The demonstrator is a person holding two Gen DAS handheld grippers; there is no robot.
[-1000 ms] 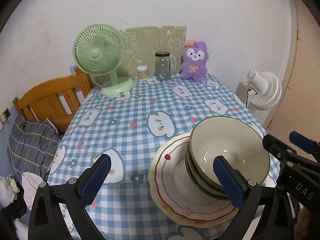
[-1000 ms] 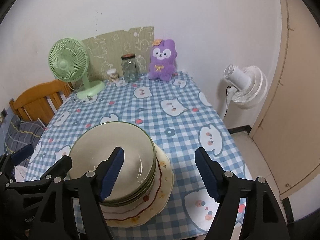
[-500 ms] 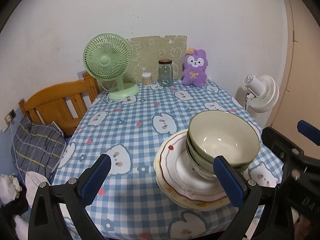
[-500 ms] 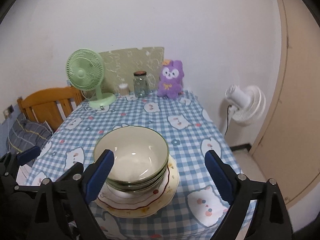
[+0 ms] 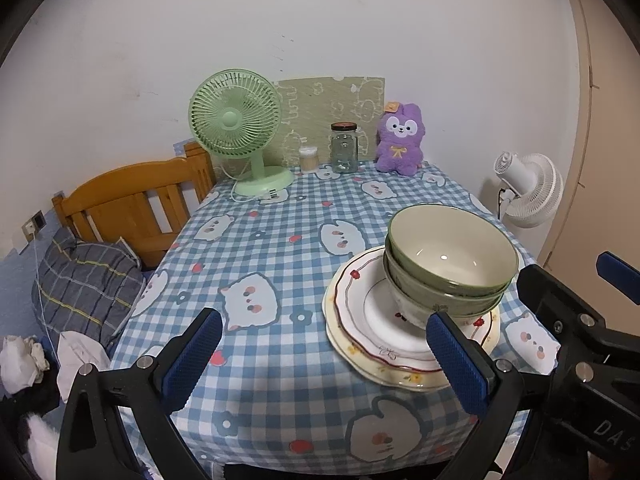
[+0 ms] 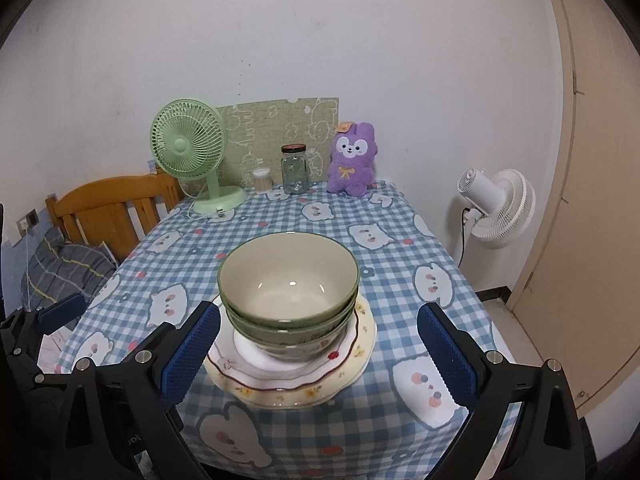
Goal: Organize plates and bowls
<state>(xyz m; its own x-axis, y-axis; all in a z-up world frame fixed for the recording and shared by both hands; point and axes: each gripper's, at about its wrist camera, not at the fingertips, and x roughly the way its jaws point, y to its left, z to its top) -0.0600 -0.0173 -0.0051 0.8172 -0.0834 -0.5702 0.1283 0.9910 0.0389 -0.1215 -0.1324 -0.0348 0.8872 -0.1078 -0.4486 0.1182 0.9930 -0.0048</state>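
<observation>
Bowls [image 6: 289,294] sit nested atop stacked plates [image 6: 292,376] at lower centre of the right wrist view, near the checked table's [image 6: 404,280] front edge. Right gripper [image 6: 318,350], jaws just opened wide, and left gripper [image 5: 320,360], jaws apart, hold nothing; stacking looks finished.

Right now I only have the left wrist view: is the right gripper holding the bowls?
Observer: No. The right gripper is open. Its jaws have just been opening, and neither pad presses on the bowl stack, which stands just ahead of them.
Operator: Is the plates' right rim close to the table edge?
Observer: No. The plates have checked tablecloth showing all along their right side.
</observation>
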